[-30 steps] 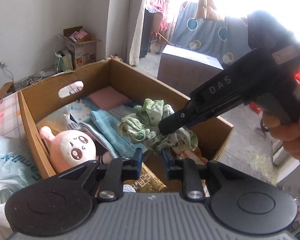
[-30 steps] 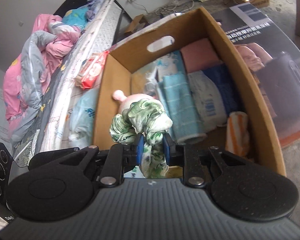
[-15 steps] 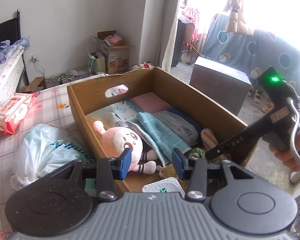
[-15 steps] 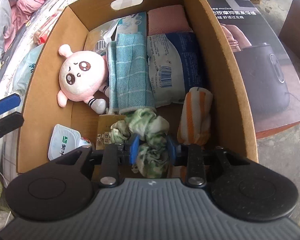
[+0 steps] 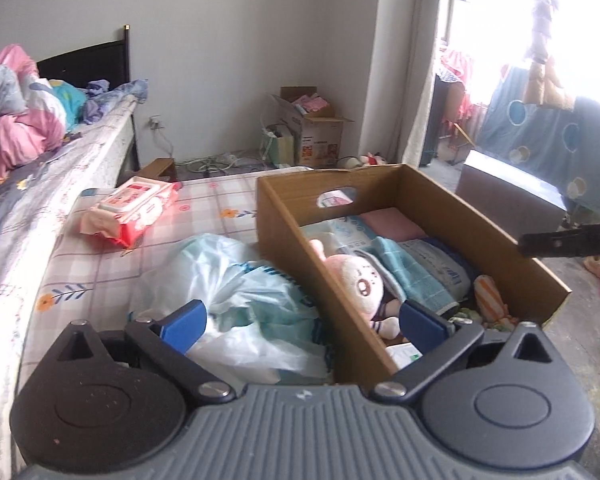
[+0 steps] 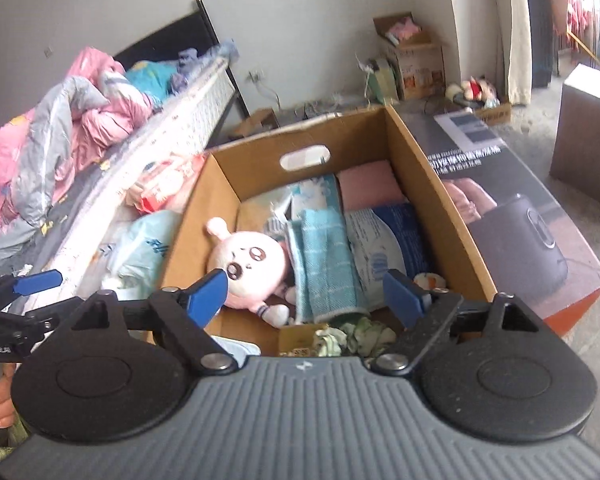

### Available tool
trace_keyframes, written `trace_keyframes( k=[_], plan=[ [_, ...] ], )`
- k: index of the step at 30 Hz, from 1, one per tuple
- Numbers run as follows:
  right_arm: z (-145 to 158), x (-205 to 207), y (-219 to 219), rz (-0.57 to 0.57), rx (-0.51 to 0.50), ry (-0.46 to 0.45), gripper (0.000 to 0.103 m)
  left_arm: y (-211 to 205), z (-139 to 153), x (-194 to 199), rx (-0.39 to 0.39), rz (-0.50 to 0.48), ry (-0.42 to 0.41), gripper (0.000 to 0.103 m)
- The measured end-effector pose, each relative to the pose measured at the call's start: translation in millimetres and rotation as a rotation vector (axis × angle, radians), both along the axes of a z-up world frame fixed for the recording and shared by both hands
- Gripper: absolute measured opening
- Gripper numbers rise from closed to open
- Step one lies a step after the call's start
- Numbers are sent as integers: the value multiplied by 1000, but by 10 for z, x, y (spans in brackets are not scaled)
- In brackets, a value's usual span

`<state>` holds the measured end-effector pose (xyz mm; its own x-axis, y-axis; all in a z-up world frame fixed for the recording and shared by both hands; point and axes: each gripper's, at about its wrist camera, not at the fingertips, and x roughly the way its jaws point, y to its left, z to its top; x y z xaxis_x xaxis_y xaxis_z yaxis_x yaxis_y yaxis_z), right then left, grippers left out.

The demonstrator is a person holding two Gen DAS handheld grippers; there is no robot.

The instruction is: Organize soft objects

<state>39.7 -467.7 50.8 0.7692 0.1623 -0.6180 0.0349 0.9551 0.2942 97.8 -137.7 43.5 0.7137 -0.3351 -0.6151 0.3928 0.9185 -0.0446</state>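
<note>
Since the earlier frames the green cloth (image 6: 350, 338) has left the right gripper (image 6: 306, 294) and now lies crumpled on the floor of the box (image 6: 440, 200), at its near end, just below that gripper. The right jaws are opening and stand wide with nothing between them. The left gripper (image 5: 302, 322) has drawn back from the box and straddles its near wall; its jaws are opening too, empty, over a plastic bag (image 5: 236, 280) on the bed. Inside the box a pink plush (image 6: 252, 268) lies beside a folded blue towel (image 6: 326, 268), with an orange striped cloth (image 5: 490, 298) near the right wall.
</note>
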Motion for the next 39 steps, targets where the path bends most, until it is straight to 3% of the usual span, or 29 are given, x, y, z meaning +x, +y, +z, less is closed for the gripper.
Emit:
trace_keyframes(
  k=[3, 6, 14, 17, 20, 24, 28, 39],
  plan=[
    [92, -232, 236, -13, -14, -85, 102, 160, 16, -87, 32, 65, 14, 103],
    [99, -392, 479, -22, -13, -120, 102, 295, 27, -173, 41, 120, 33, 103],
    [6, -601, 1099, -66, -65, -62, 102, 442, 60, -486, 98, 215, -8, 103],
    [-36, -705, 1285, -61, -106, -46, 102, 461, 1, -517, 114, 251, 34, 103],
    [-71, -794, 1449, -37, -153, -29, 102, 524, -97, -535, 73, 281, 115, 103],
    [-116, -900, 1585, 5, -146, 1, 102, 532, -202, -653, 37, 277, 172, 103],
    [-168, -951, 1649, 18, -123, 41, 102, 417, -227, -810, 78, 256, 160, 103],
    [-223, -933, 1615, -9, -177, 75, 102, 325, -142, -892, 83, 263, 134, 103]
  ],
)
